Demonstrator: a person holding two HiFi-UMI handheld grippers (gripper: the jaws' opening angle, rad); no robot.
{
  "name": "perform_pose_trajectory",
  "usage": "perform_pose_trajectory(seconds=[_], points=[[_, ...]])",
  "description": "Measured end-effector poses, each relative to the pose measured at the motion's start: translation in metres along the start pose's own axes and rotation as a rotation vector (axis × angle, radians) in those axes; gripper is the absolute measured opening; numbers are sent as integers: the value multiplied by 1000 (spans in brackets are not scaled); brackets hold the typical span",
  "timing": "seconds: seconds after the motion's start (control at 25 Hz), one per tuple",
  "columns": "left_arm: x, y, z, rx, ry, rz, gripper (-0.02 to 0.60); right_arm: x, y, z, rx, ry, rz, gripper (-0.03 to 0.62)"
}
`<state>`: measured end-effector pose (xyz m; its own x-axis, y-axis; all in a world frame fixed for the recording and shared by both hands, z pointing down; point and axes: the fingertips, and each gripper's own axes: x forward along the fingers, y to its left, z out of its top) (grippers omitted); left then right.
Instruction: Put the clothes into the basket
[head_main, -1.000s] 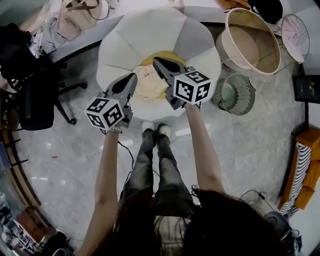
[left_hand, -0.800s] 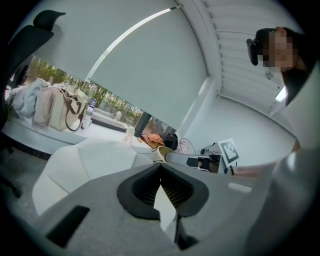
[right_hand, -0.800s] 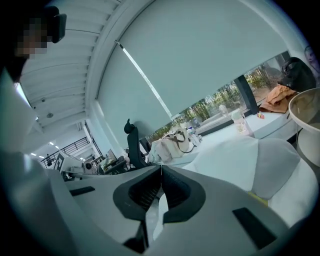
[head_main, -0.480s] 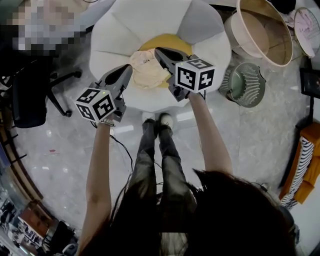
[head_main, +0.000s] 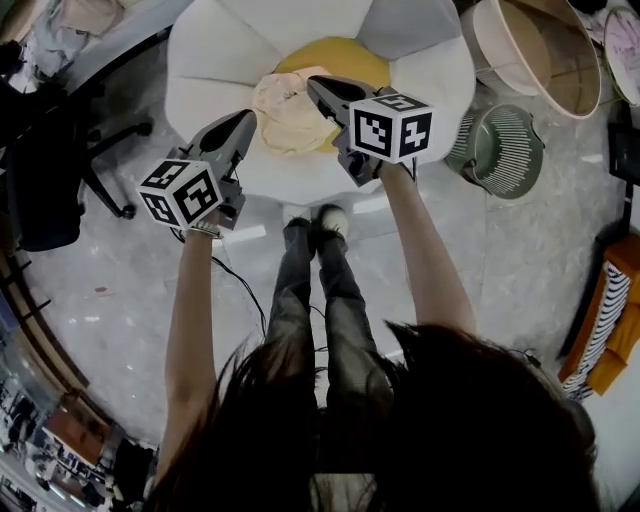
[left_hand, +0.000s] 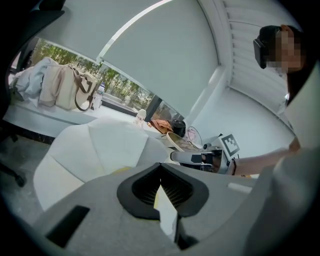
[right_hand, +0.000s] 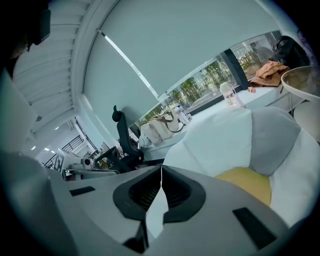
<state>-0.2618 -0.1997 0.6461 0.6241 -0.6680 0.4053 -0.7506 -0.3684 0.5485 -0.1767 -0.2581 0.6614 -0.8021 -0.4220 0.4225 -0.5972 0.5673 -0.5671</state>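
A cream garment (head_main: 285, 105) lies crumpled on the yellow centre (head_main: 345, 58) of a white flower-shaped seat (head_main: 215, 60). My left gripper (head_main: 250, 117) is shut and empty, its tip at the garment's left edge. My right gripper (head_main: 313, 83) is also shut and empty, its tip over the garment's right side. A large beige basket (head_main: 520, 60) stands on the floor to the right of the seat. In the left gripper view the left gripper (left_hand: 160, 165) has its jaws together, with the right gripper (left_hand: 200, 157) ahead of it. The right gripper view shows shut jaws on the right gripper (right_hand: 161, 167) and the yellow centre (right_hand: 247, 182).
A green wire basket (head_main: 500, 150) stands beside the beige one. A black office chair (head_main: 50, 170) is at the left. The person's shoes (head_main: 310, 215) stand at the seat's near edge. A striped orange thing (head_main: 610, 330) sits at the right. A bag (left_hand: 65, 87) rests on the far table.
Both grippers have sunk towards the seat and now sit at the garment's two sides. The head view has shifted so the seat lies nearer the top edge.
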Motion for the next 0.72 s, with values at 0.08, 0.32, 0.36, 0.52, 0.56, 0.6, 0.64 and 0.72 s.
perform_pose_trajectory(seconds=[0.08,0.32,0.36,0.52,0.56,0.6,0.64,0.72], points=[[5,7,-4,-3,10,-1,11,8,-4,-8,2,32,2,11],[21,22,-26,-3,46,-10,11,24,-29,-37,32,64,-58,11],[23,25,-31,-4,53,-11,11,27,-34,-43,48,69,-64,12],[30,42,-48,-7,71,-7,11,43,-48,-70,53,118,-82,26],[32,47,-52,-7,74,-4,11,46,-52,-77,64,126,-83,73],[34,51,-56,-9,77,-1,11,49,-56,-84,86,131,-86,109],[36,55,-62,-14,80,1,11,51,-60,-92,112,135,-90,115],[39,61,-71,-25,83,5,11,55,-69,-104,145,137,-99,123]])
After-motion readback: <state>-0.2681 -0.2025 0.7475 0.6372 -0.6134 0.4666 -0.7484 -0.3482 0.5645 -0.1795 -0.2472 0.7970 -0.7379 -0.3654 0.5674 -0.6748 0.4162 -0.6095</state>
